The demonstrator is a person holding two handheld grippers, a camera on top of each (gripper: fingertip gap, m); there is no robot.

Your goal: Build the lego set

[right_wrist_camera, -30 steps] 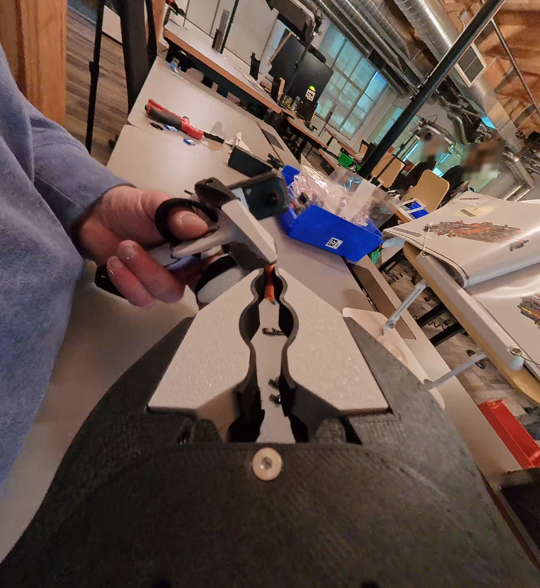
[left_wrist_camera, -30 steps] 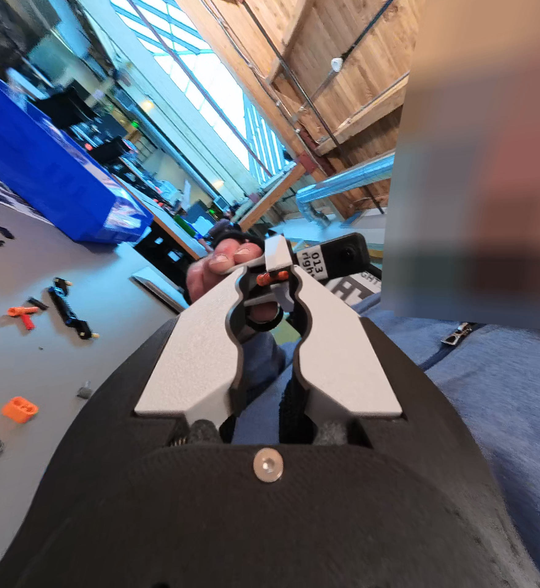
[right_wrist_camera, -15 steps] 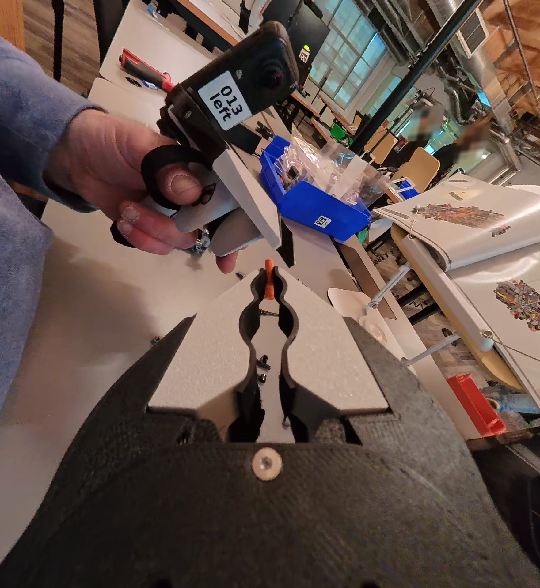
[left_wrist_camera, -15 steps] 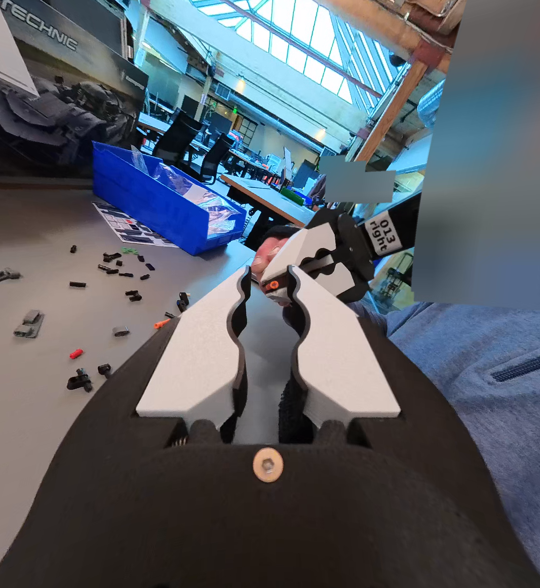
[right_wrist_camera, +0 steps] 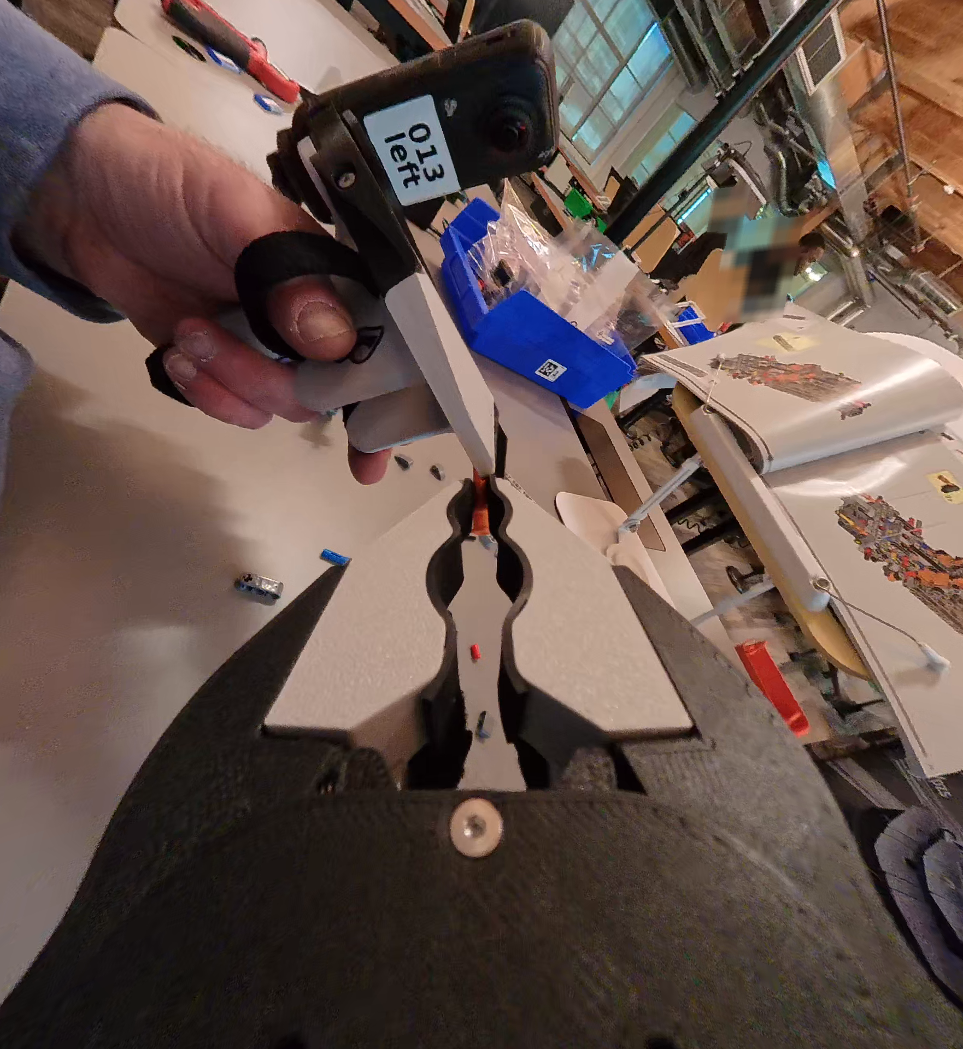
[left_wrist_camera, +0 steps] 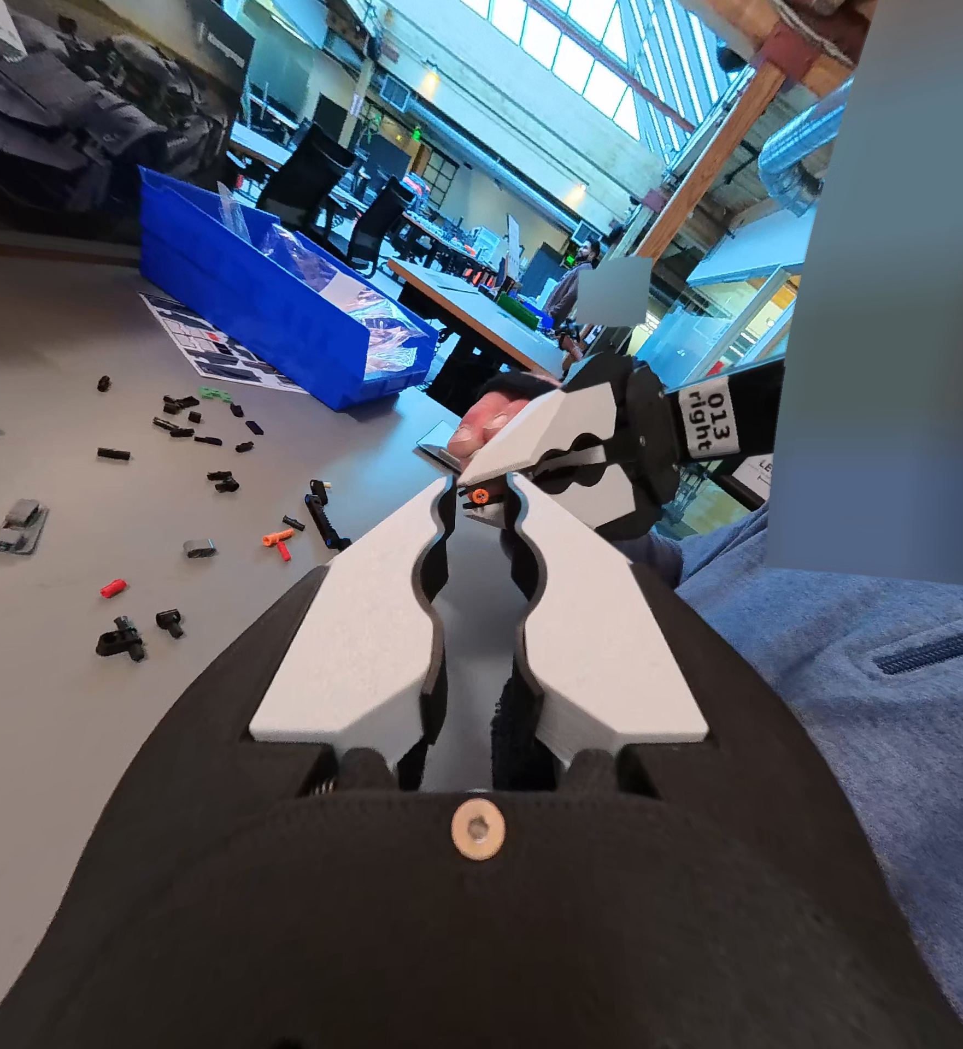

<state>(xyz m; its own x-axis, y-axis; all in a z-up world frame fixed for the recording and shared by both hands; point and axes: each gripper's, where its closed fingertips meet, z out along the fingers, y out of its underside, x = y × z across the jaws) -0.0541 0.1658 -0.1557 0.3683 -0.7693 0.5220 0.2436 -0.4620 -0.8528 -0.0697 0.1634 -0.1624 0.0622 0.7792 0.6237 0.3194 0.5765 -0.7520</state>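
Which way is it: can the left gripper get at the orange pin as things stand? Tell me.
Probably yes. The left gripper is open, its tips right at the orange pin held in the right gripper, with nothing between. The right gripper's fingers cover most of the pin, so only its exposed end looks graspable.

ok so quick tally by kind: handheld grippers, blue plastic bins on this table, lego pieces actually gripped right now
handheld two-finger grippers: 2 (left gripper, right gripper)
blue plastic bin: 1
gripped lego pieces: 1 (small orange plastic pin, in the right gripper)
total: 4
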